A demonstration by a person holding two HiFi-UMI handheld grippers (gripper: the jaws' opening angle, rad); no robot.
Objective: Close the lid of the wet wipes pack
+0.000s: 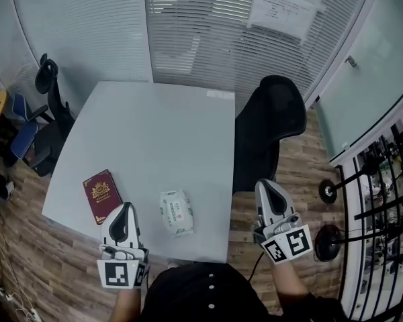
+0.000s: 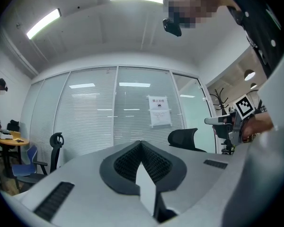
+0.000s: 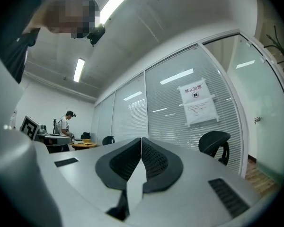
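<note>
Wet wipes pack (image 1: 176,212) is lying flat near the front edge of the surface (image 1: 161,133), with a red booklet (image 1: 101,195) just to the pack's left. The left gripper (image 1: 126,206) is hovering beside the pack and the right gripper (image 1: 264,184) is hanging well off to its right. Both grippers' fingers (image 2: 125,162) are clenching on nothing. The lid's state isn't showing. One risk I'm judging likely is a one-sided push sliding the loose pack off that edge.

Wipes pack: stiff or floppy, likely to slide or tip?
The wipes pack looks like a soft, puffy pouch, so it probably sags rather than staying stiff. It lies flat, so tipping seems unlikely. On the smooth table it may slide under a sideways push.
</note>
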